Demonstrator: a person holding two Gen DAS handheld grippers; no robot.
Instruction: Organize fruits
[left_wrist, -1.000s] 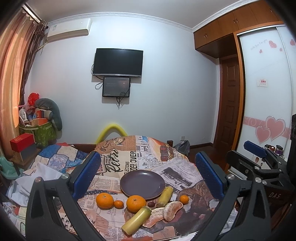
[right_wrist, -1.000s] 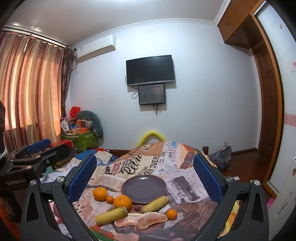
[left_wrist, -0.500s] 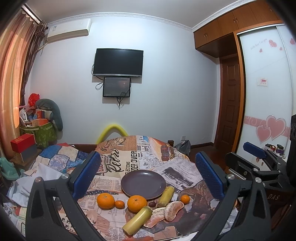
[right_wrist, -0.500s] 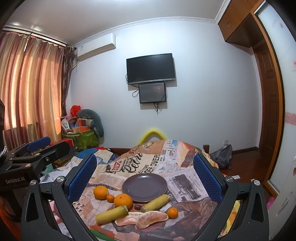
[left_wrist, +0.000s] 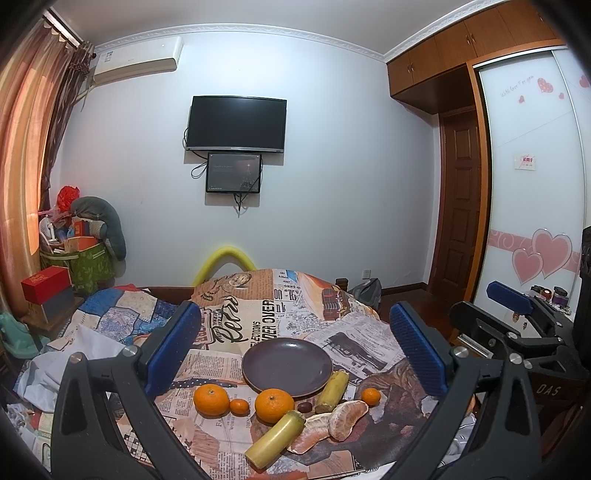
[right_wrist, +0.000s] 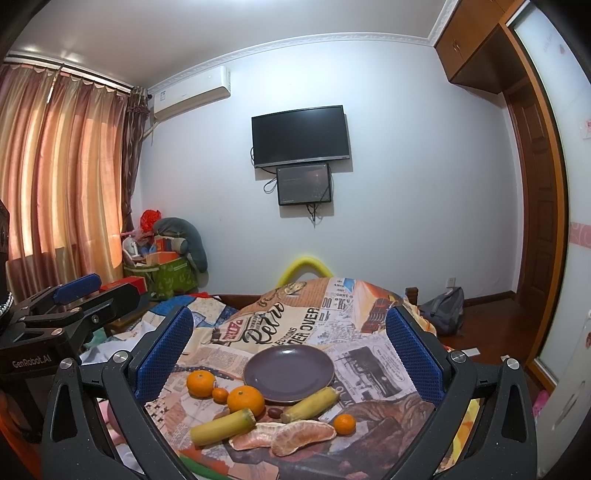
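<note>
Both grippers hang above the near edge of the tabletop, spread wide and holding nothing: the left gripper and the right gripper each frame the fruit between blue pads without touching it. Only the left view shows the right gripper from the side, at its right edge (the right view shows the left one at its left edge, and the curtains besides). On the newspaper-print cloth sits a purple plate, bare. Just in front lie two yellow stalks, peeled segments, two oranges, two small tangerines and a dark date, all off the plate.
</note>
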